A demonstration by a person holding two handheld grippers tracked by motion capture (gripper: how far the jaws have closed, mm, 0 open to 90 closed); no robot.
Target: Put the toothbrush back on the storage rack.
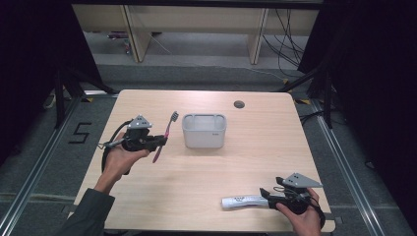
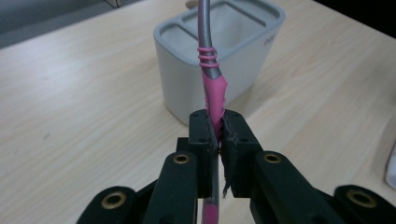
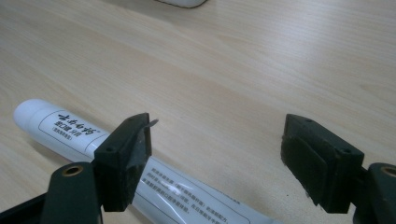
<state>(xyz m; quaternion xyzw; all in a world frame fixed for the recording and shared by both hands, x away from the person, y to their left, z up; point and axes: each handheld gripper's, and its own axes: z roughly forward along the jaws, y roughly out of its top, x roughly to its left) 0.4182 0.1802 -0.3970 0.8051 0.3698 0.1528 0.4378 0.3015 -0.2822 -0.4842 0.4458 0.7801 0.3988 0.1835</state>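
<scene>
My left gripper (image 1: 161,141) is shut on the handle of a pink and grey toothbrush (image 1: 165,135), held above the table left of a grey holder cup (image 1: 204,131). The brush head points up and away. In the left gripper view the jaws pinch the pink handle of the toothbrush (image 2: 212,88), with the holder cup (image 2: 243,51) just behind it. A white toothpaste tube (image 1: 243,201) lies flat near the front edge. My right gripper (image 1: 266,196) is at its right end and stands open (image 3: 217,149). The toothpaste tube (image 3: 60,128) passes under the left jaw, which does not squeeze it.
The wooden table (image 1: 206,167) has a round cable hole (image 1: 239,104) at the back right. The person's forearms come in from the bottom edge. Dark floor and black curtains surround the table.
</scene>
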